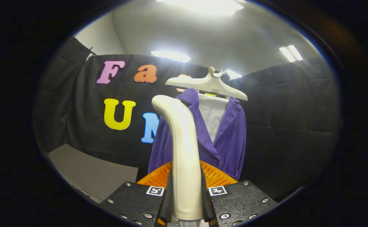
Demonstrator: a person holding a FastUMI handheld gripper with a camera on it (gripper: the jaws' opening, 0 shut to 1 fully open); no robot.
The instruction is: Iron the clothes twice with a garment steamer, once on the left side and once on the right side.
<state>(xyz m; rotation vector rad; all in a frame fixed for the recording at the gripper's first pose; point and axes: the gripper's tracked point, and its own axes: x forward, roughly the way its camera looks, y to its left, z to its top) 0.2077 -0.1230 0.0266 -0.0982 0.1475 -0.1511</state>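
Gripper (pixel 186 201) is closed on the garment steamer handle (pixel 181 151), w/ both fingers pressed against its lower shaft, one each side, so the gap is only as wide as the handle. Handle is cream/off-white, stands upright btwn the fingers, rises and curves over to the left at its rounded top. Behind its base, just ahead of the fingers, an orange ribbed part (pixel 217 177) shows on both sides of the handle; can't tell exactly what it belongs to. Beyond the steamer hangs a purple cardigan (pixel 231 138) on a pale plastic hanger (pixel 207 84), front open, w/ a white garment (pixel 213 115) showing inside at the neckline. Handle overlaps the cardigan's left half in view; can't tell if steamer touches the fabric. Black cloth wall (pixel 291 104) behind the clothes. Grey flat surface (pixel 92 173) sits low, off to the left of the gripper. Ceiling lights (pixel 171 55) glow bright above the wall.
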